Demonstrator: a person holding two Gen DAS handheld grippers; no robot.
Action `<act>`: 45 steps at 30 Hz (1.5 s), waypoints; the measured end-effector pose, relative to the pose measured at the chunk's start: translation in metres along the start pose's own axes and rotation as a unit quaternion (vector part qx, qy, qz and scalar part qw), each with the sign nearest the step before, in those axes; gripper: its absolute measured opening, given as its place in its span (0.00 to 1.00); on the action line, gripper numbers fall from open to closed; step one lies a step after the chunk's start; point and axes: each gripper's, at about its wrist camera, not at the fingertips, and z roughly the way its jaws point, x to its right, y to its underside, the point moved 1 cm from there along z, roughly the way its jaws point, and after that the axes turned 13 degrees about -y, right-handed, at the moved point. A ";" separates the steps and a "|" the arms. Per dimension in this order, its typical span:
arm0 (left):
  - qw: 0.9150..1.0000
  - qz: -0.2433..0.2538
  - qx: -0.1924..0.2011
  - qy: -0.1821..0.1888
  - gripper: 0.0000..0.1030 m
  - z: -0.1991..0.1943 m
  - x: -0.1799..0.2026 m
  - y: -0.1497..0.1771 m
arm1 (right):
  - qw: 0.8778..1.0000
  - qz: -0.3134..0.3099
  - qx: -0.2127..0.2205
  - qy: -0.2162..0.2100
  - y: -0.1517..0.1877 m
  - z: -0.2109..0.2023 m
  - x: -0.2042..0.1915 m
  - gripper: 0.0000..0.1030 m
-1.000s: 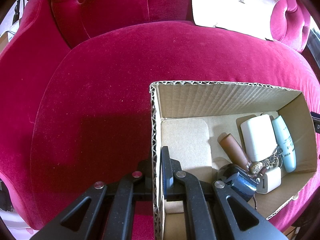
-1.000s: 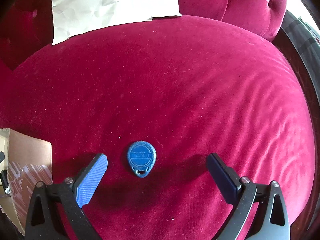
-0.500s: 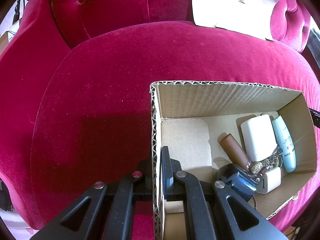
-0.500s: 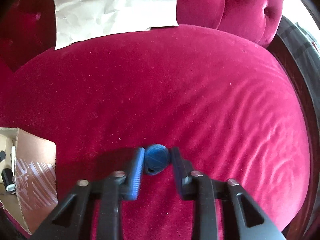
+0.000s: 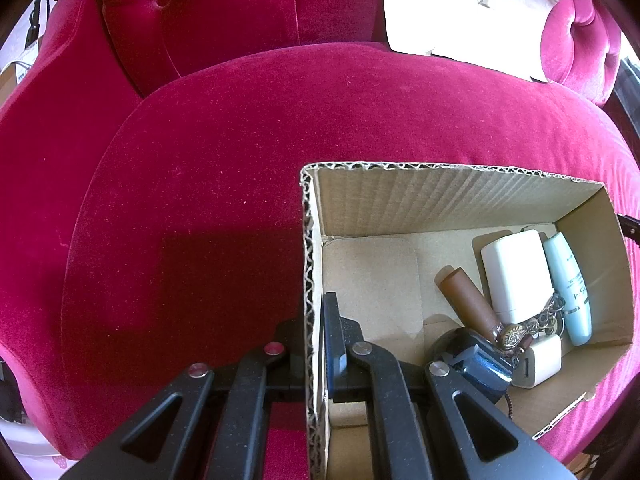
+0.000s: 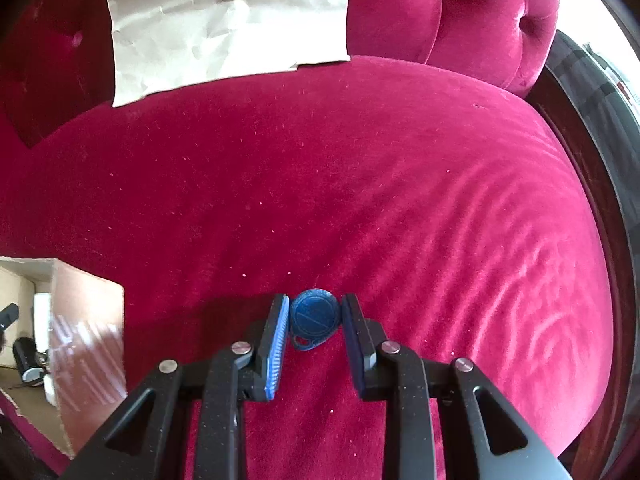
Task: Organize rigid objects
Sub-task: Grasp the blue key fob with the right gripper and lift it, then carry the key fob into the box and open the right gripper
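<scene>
A round blue key fob [image 6: 314,316] is pinched between the blue pads of my right gripper [image 6: 315,305], just above the red velvet seat [image 6: 360,180]. A shadow lies under it. My left gripper [image 5: 315,312] is shut on the left wall of an open cardboard box [image 5: 308,240], one finger inside and one outside. Inside the box lie a white case [image 5: 516,272], a pale blue tube [image 5: 568,284], a brown cylinder [image 5: 468,300], a white charger [image 5: 538,364], a dark blue object [image 5: 476,360] and a metal keyring [image 5: 520,330]. In the right wrist view the box [image 6: 88,320] stands at the lower left.
A creased sheet of paper [image 6: 228,24] leans against the tufted backrest [image 6: 460,12]; it also shows in the left wrist view [image 5: 468,12]. The seat curves down to a dark wooden frame [image 6: 580,140] on the right. Bare cushion [image 5: 200,200] lies left of the box.
My right gripper went from wide open around the fob to shut on it and rose slightly with it. The left gripper and the box have not moved.
</scene>
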 end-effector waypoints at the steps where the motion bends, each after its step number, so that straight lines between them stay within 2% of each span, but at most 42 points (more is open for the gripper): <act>1: 1.000 0.000 0.000 0.000 0.04 0.000 0.000 0.000 | 1.000 -0.002 0.002 0.000 -0.001 -0.004 -0.001 0.27; 10: 1.000 0.000 0.001 0.000 0.04 0.000 0.000 0.000 | 1.000 -0.015 0.018 0.000 -0.005 -0.036 -0.015 0.27; 22: 1.000 -0.004 0.002 0.002 0.04 0.000 -0.001 0.000 | 0.999 -0.039 0.034 -0.015 -0.002 -0.074 -0.059 0.27; 45: 1.000 -0.008 0.003 0.002 0.04 -0.002 -0.003 0.000 | 0.993 -0.099 0.025 -0.064 0.006 -0.085 -0.148 0.27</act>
